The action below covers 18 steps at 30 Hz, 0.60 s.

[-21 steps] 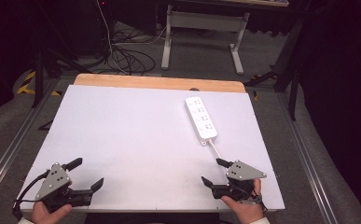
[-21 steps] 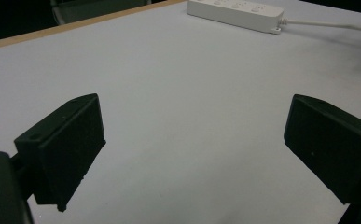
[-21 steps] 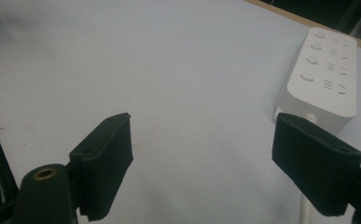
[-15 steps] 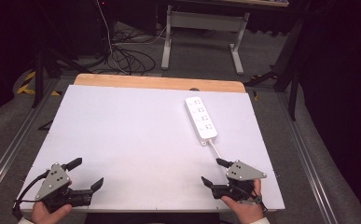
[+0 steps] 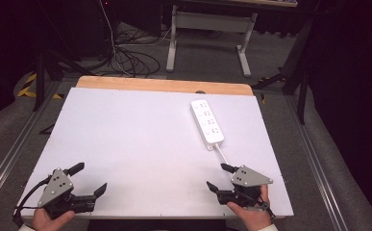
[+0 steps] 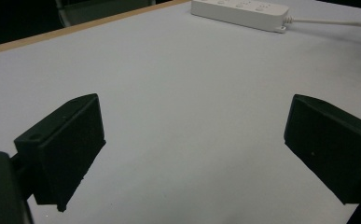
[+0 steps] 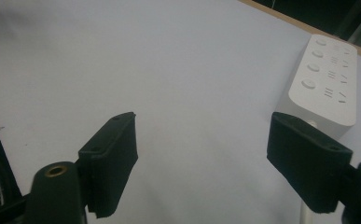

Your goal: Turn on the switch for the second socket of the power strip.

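A white power strip lies on the bare worktop, ahead of the wide-open right gripper; the left gripper is wide too.

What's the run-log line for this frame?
left gripper: open, empty | right gripper: open, empty, nearest strip | power strip: flat on table, untouched, cord toward right gripper

The long white plastic power strip lies on the flat white rectangular table top, toward its far right. Its thin white cable runs back toward the near edge, ending just beside the right gripper. The left gripper sits at the near left corner, well apart from both.
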### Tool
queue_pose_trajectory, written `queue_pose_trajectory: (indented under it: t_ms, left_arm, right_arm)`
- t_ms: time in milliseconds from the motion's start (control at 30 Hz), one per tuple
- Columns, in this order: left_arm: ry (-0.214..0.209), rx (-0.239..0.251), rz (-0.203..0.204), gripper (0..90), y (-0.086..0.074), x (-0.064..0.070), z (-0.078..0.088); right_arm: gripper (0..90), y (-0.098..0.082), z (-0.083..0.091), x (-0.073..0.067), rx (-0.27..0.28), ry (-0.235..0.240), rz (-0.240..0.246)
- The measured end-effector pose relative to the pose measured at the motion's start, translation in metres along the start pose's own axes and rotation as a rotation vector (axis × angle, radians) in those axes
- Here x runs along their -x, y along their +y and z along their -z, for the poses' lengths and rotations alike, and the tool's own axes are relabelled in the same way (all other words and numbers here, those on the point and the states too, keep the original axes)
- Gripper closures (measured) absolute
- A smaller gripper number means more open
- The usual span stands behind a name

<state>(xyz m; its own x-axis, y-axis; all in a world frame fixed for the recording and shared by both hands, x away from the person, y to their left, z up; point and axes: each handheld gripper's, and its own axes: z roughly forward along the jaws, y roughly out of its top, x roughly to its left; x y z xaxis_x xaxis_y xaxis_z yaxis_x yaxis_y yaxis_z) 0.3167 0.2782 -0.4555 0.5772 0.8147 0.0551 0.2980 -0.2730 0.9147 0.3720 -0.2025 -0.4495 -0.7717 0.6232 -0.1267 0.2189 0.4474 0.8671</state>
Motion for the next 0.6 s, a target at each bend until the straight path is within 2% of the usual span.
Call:
queue_pose_trajectory:
  t_ms: [100,333,467,600]
  left_arm:
    - [0.001,-0.001,-0.001,5.3,0.000,0.000,0.000]
    - [0.004,0.000,0.001,5.3,0.000,0.000,0.000]
    - [0.006,-0.002,0.001,5.3,0.000,0.000,-0.001]
    - [0.010,-0.004,0.003,5.3,0.000,0.000,-0.001]
  right_arm:
    - [31.4,0.002,0.000,0.001,-0.009,0.013,-0.003]
    - [35.9,0.014,0.004,0.003,-0.020,0.018,-0.005]
    - [36.0,0.021,0.006,0.004,-0.024,0.013,0.008]
    - [36.0,0.027,0.005,0.007,-0.032,0.012,0.000]
